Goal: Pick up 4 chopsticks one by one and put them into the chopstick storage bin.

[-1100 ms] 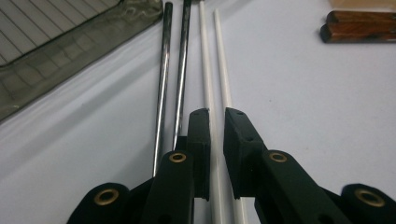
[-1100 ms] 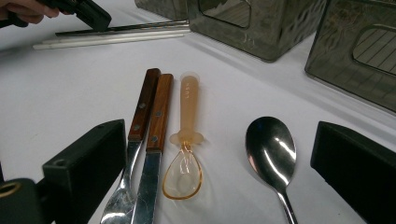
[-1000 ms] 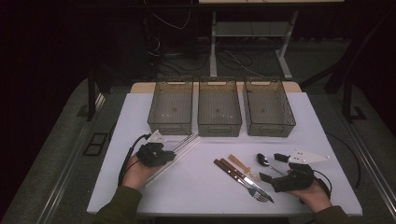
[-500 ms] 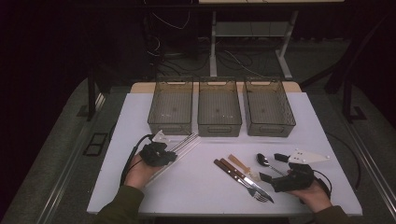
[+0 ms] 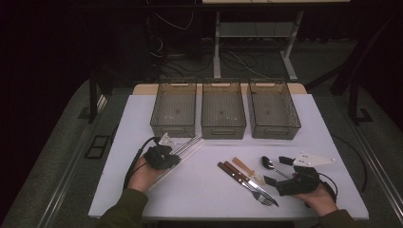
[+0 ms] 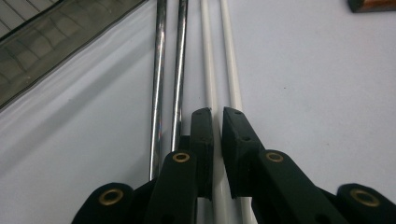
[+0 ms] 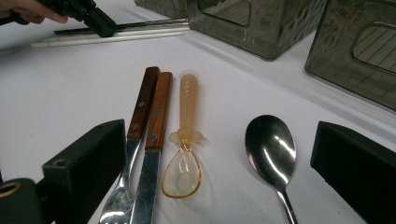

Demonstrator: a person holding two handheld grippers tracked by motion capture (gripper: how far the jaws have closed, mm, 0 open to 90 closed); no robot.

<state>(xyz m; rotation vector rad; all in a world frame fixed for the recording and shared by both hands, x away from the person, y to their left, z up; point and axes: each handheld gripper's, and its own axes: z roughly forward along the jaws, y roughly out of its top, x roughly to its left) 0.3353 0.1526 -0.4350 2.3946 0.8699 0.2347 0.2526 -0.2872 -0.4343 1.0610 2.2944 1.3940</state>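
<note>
Two steel chopsticks (image 6: 159, 84) and two white chopsticks (image 6: 208, 56) lie side by side on the white table (image 5: 199, 190), in front of the left bin. My left gripper (image 6: 217, 114) lies low over them, its jaws shut on a white chopstick that runs between the pads. In the high view the left gripper (image 5: 177, 158) sits at the near end of the chopsticks (image 5: 190, 142). My right gripper (image 7: 219, 135) rests at the table's front right with its jaws wide open and nothing between them. It faces a steel spoon (image 7: 271, 144) and a translucent orange plastic spoon (image 7: 184, 135).
A wooden-handled fork (image 7: 140, 102) and knife (image 7: 158, 112) lie left of the plastic spoon. Three see-through grey bins (image 5: 174, 109) (image 5: 223, 109) (image 5: 273, 110) stand in a row at the back. A cable trails from each gripper.
</note>
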